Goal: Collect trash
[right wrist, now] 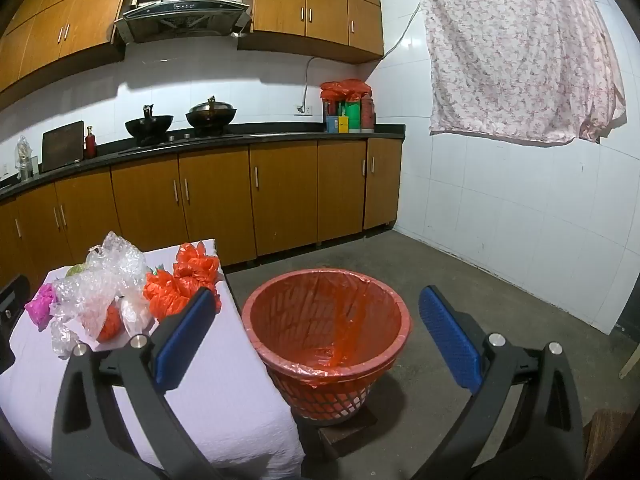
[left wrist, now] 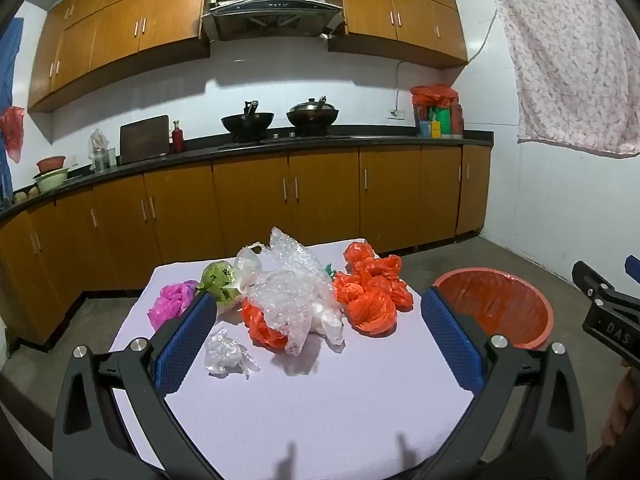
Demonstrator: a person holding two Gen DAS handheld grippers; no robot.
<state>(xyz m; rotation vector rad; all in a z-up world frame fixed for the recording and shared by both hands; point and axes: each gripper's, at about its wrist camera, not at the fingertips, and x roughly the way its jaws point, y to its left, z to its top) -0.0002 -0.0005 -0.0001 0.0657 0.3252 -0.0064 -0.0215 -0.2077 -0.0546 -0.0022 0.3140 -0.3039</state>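
Crumpled plastic trash lies on a table with a pale cloth (left wrist: 320, 400): orange bags (left wrist: 372, 292), clear bubble wrap (left wrist: 292, 292), a small clear wad (left wrist: 226, 354), a pink bag (left wrist: 172, 304) and a green bag (left wrist: 220, 278). My left gripper (left wrist: 318, 304) is open and empty, above the table's near side, facing the pile. My right gripper (right wrist: 316, 304) is open and empty, held above the red basket (right wrist: 326, 336) lined with an orange bag, standing right of the table (right wrist: 224, 400). The pile shows in the right wrist view too (right wrist: 104, 292).
The basket (left wrist: 496, 304) stands on a low dark block (right wrist: 344, 432) on the concrete floor. Wooden cabinets and a counter with woks (left wrist: 280, 120) run along the back wall. A floral cloth (right wrist: 520, 48) hangs on the tiled right wall.
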